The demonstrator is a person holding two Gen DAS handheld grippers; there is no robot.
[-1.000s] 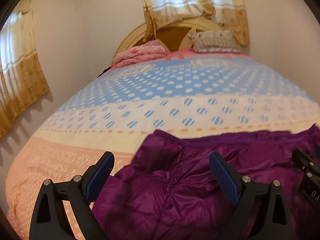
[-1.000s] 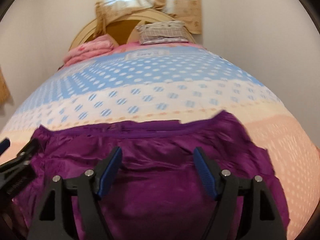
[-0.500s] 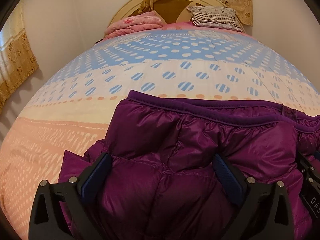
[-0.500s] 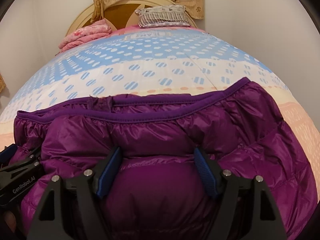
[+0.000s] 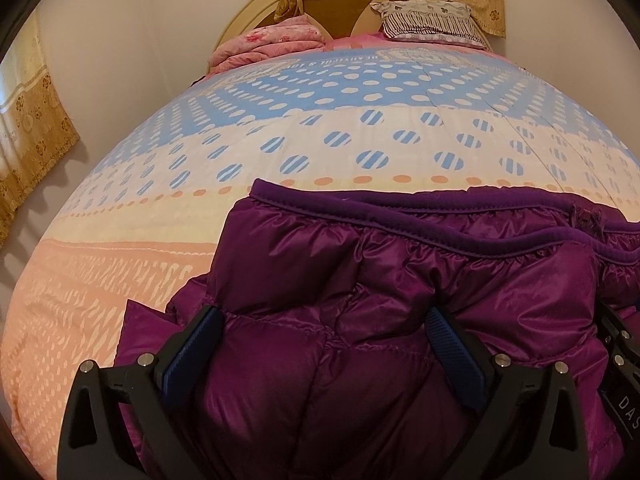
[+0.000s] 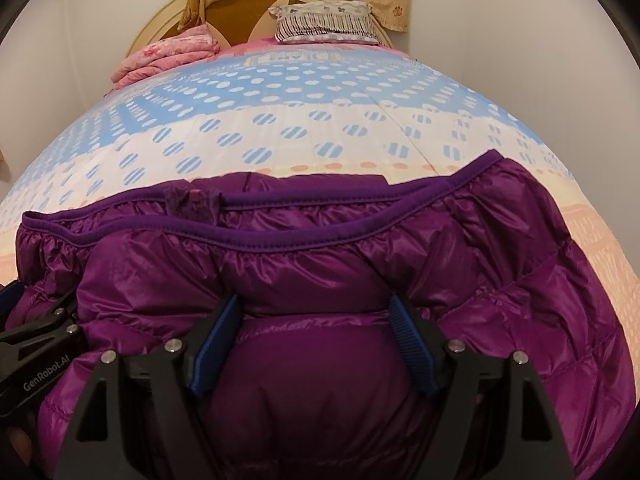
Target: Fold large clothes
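Purple down jacket (image 5: pixel 400 300) on dotted bedspread (image 5: pixel 320 120) — both hand-held grippers spread wide over it

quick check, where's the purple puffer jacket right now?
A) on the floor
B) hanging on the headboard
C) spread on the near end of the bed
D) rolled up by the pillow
C: the purple puffer jacket lies spread over the near end of the bedspread, far from the pillow at the headboard.

one purple jacket (image 5: pixel 360 320), one pillow (image 5: pixel 430 22), one folded pink blanket (image 5: pixel 268 42), two grippers.
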